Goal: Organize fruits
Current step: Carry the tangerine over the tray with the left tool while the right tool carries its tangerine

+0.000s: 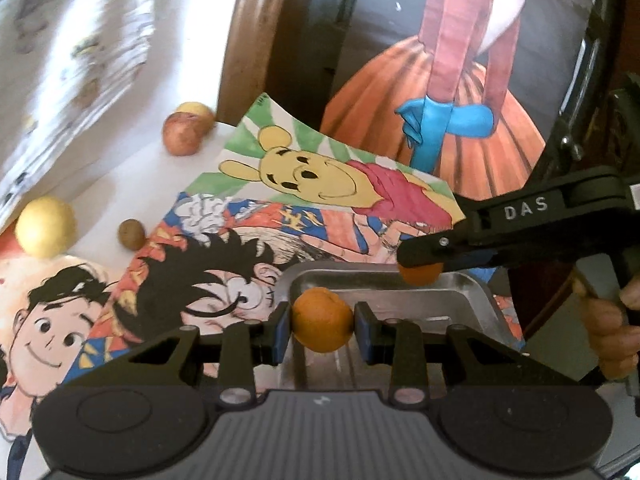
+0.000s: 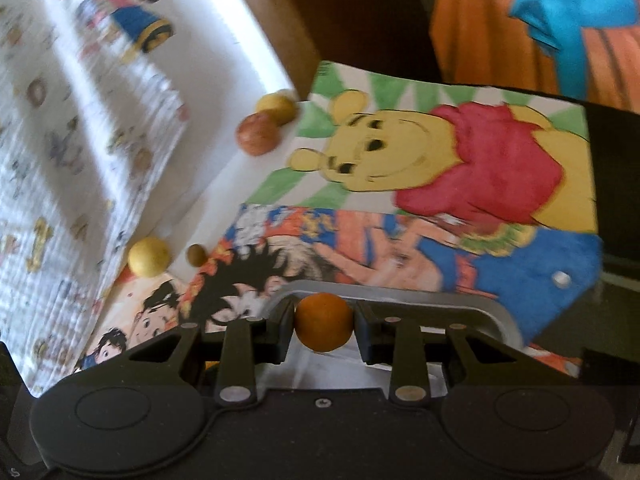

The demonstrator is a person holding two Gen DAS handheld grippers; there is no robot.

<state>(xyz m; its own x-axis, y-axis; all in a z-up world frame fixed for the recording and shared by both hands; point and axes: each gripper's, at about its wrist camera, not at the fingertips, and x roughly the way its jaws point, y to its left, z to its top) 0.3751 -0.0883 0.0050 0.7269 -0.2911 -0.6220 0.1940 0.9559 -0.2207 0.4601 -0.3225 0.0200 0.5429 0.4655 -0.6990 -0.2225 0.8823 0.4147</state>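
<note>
My left gripper (image 1: 322, 322) is shut on a small orange fruit (image 1: 322, 319), held above the near part of a metal tray (image 1: 468, 300). My right gripper (image 2: 323, 322) is shut on another orange fruit (image 2: 324, 322) over the tray's rim (image 2: 496, 316). In the left wrist view the right gripper (image 1: 420, 268) reaches in from the right with its orange fruit (image 1: 421, 274) above the tray's far edge. Loose fruits lie at the left: a yellow ball (image 1: 46, 226), a small brown one (image 1: 131, 234), a reddish apple (image 1: 182, 134) and a yellow one (image 1: 196, 112) behind it.
Cartoon drawings cover the table: a yellow bear sheet (image 1: 320, 172) and a dark-haired character sheet (image 1: 224, 272). A patterned white cloth (image 1: 72, 64) rises at the left. A picture of an orange dress (image 1: 452, 120) stands at the back. A person's hand (image 1: 612, 328) holds the right gripper's handle.
</note>
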